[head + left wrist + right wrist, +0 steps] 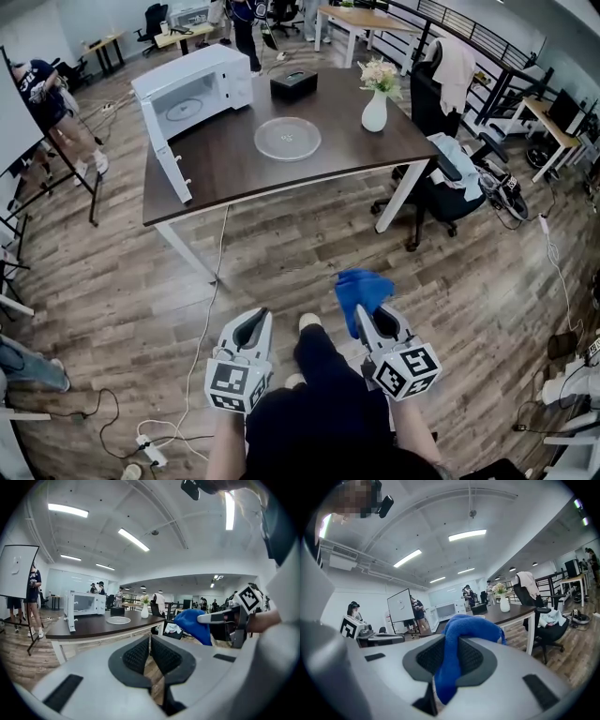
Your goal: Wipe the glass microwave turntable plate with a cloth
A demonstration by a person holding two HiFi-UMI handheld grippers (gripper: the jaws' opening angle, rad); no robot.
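The clear glass turntable plate lies flat near the middle of the dark table; in the left gripper view the plate shows far off. My right gripper is shut on a blue cloth, held low over the floor well short of the table. The cloth bulges out between its jaws. My left gripper hangs beside it, shut with nothing in it.
A white microwave with its door swung open stands at the table's left end. A black box and a white vase of flowers sit at the back and right. An office chair stands right of the table. Cables run over the floor.
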